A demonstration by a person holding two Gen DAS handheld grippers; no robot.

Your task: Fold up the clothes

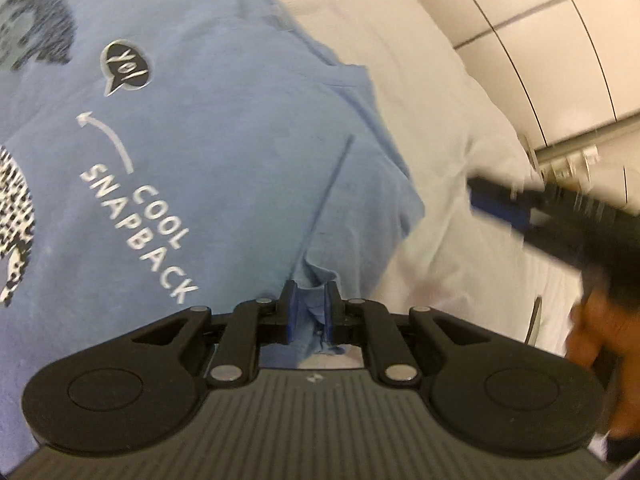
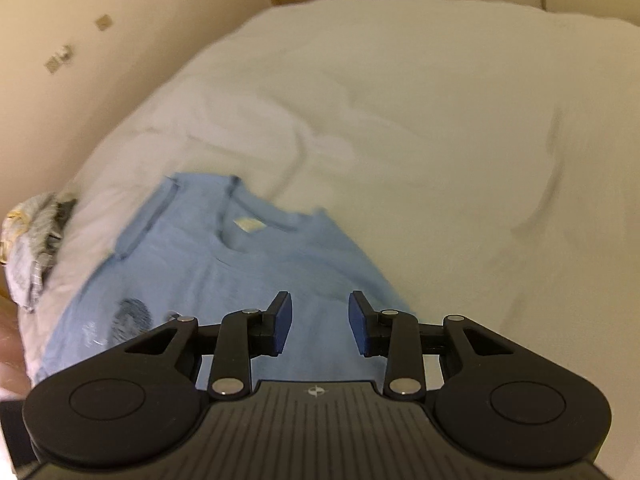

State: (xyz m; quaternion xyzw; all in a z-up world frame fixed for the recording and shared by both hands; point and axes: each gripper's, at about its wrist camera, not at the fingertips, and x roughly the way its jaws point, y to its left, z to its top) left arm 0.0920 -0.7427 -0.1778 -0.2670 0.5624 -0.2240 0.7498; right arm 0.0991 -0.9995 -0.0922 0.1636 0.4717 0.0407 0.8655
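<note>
a light blue t-shirt (image 1: 224, 152) with white lettering and a black-and-white print lies on a white bed sheet (image 2: 420, 128).

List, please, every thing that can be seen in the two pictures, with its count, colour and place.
T-shirt: one, light blue, with a print and the words COOL SNAPBACK, lying spread on the bed.
Bed cover: one, white, wrinkled, under the T-shirt.
Bundle of cloth: one, grey with some yellow, at the bed's edge, left in the right wrist view.
Wall panels: cream, beyond the bed.
Left gripper: one, black with blue pads, shut on a pinch of the T-shirt's edge.
Right gripper: one, black with blue pads, open above the T-shirt, nothing between the pads.
Hand: one, blurred, holding the right gripper, right edge of the left wrist view.
</note>
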